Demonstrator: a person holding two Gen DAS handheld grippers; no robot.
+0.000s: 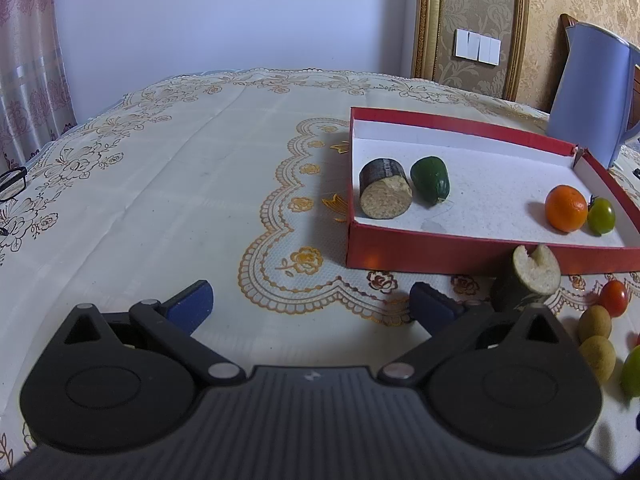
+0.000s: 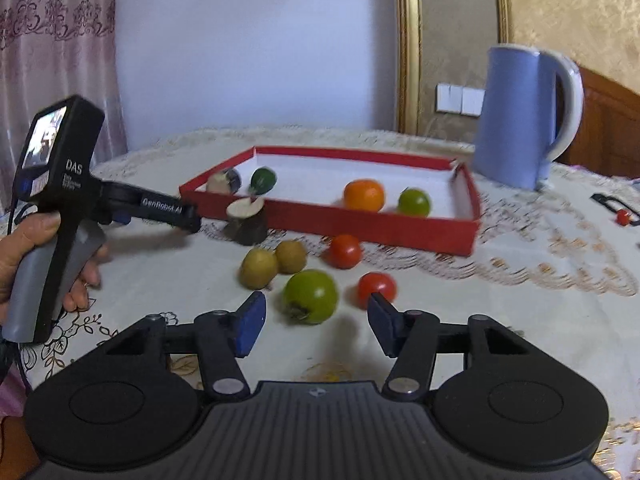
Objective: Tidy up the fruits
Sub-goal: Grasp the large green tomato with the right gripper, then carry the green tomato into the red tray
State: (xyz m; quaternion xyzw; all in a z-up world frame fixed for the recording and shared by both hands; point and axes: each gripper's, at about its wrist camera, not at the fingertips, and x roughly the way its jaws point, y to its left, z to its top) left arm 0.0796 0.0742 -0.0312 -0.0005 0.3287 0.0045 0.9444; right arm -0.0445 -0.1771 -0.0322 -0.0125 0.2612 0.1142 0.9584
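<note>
A red box (image 1: 456, 254) (image 2: 360, 222) with a white inside holds a cut dark log piece (image 1: 385, 194), a green cucumber end (image 1: 430, 179) (image 2: 263, 179), an orange (image 1: 566, 208) (image 2: 364, 195) and a green tomato (image 1: 601, 216) (image 2: 414, 202). In front of the box lie a cut cucumber stump (image 1: 528, 278) (image 2: 246, 220), two brown fruits (image 2: 274, 262), two red tomatoes (image 2: 345, 251) and a large green tomato (image 2: 311, 297). My left gripper (image 1: 312, 304) is open and empty, left of the stump. My right gripper (image 2: 316, 322) is open, just before the large green tomato.
A blue kettle (image 1: 592, 92) (image 2: 524, 116) stands behind the box at the right. Glasses (image 1: 12, 184) lie at the table's left edge. A small red object (image 2: 622, 216) lies far right. The patterned cloth (image 1: 160, 200) covers the table.
</note>
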